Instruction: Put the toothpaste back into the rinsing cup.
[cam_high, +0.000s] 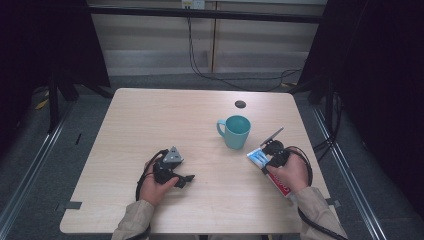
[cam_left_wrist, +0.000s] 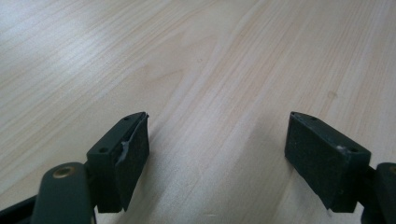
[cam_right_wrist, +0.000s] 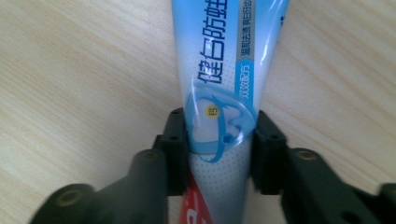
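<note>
One toothpaste tube (cam_right_wrist: 219, 93) is seen lying on the light wooden worktop (cam_high: 150, 125), just to the right of and nearer the person than the teal mug (cam_high: 236, 131). The tube is blue and white with a red part toward its near end; blue Chinese characters are printed along it, and a tooth emblem with a small yellow dot is shown lower down. No brand name can be read. The tube is clamped between the fingers (cam_right_wrist: 175, 149) of the right gripper (cam_high: 272, 151), one pressed to each side. The mug is stood upright, its handle turned to the left. Well to the left of the mug, the left gripper (cam_high: 175, 172) is held low over bare wood, its fingers (cam_left_wrist: 123, 158) spread wide and holding nothing. A small dark round hole (cam_high: 240, 104) is set in the worktop beyond the mug.
</note>
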